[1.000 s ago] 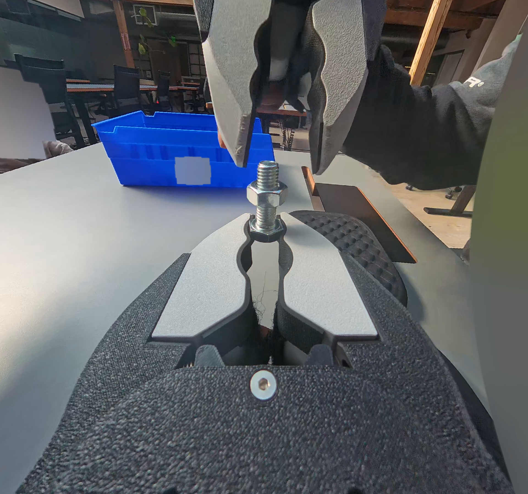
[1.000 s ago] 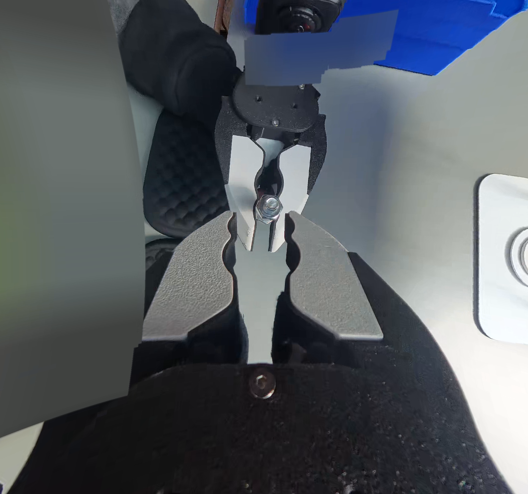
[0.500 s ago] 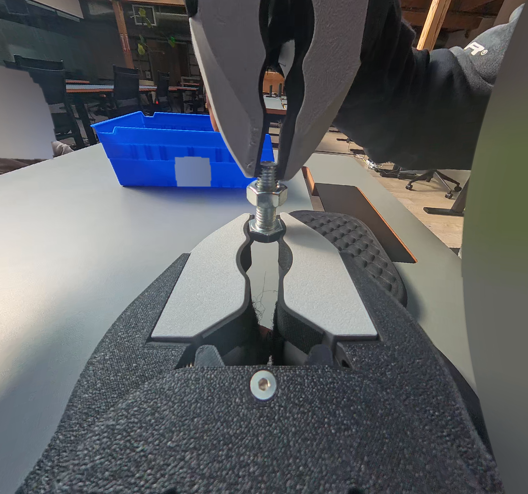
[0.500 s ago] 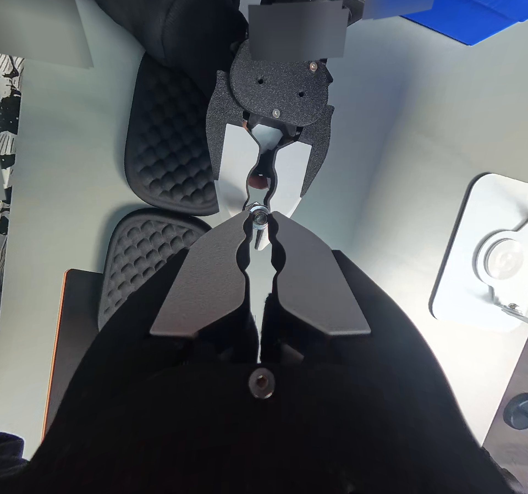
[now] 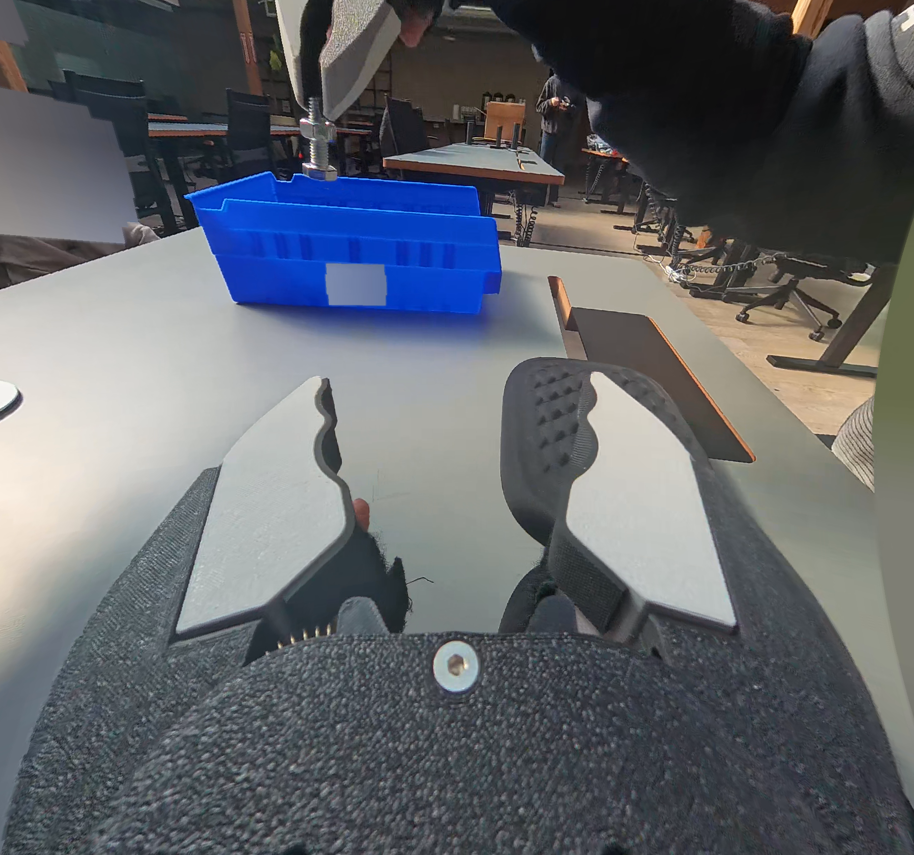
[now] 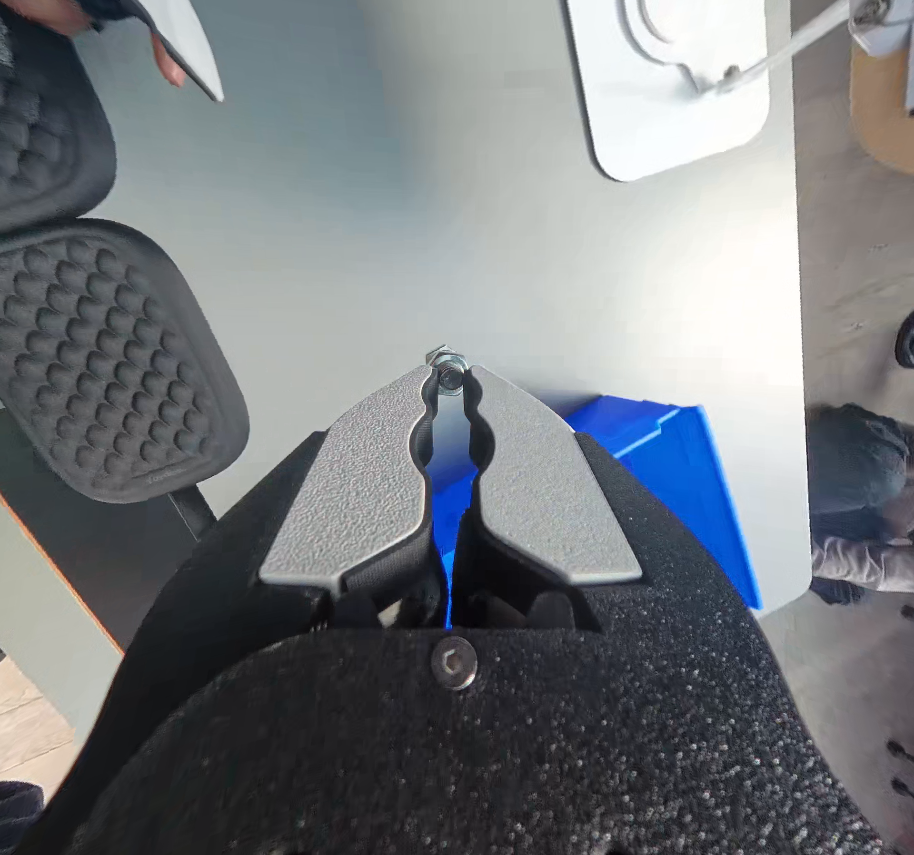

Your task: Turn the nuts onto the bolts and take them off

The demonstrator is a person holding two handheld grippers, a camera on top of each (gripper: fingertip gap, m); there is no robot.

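Now the left claw (image 5: 460, 416) has spread, and the right claw (image 6: 450, 376) pinches the bolt (image 5: 316, 139) aloft

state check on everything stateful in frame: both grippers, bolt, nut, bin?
left gripper: open, empty
right gripper: shut on bolt's threaded end
bolt: hanging head-down above the bin, off the table
nut: threaded on, partway along the shank
blue bin: upright on the table; contents hidden
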